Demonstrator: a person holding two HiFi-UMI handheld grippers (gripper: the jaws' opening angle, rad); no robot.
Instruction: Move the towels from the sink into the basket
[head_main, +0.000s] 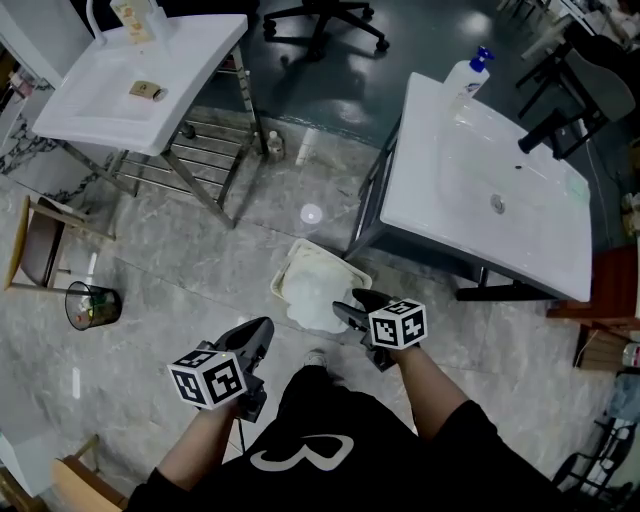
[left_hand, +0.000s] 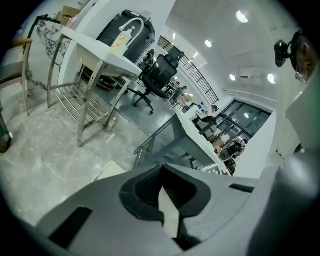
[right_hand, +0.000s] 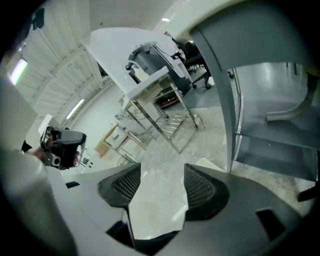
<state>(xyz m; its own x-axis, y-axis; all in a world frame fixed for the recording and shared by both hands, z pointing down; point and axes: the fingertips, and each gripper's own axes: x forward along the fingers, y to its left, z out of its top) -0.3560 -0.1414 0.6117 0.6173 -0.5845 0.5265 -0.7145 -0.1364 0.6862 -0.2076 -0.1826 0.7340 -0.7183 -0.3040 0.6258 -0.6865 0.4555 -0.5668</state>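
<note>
Left tongs (head_main: 264, 326) hang closed and empty; right tongs (head_main: 352, 306) stand open, holding nothing, just over the floor basket (head_main: 288, 262) where a white towel (head_main: 312, 300) lies. Sink (head_main: 470, 150) looks bare: the drop seems done, next a check for remaining towels

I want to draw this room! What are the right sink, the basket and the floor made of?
The right sink looks like glazed ceramic: white, glossy, with soft reflections, though it could be resin. The basket seems to be matte cream plastic, going by its thin moulded rim. The floor looks like polished stone or marble-look tile: grey veins and bright light spots.
</note>
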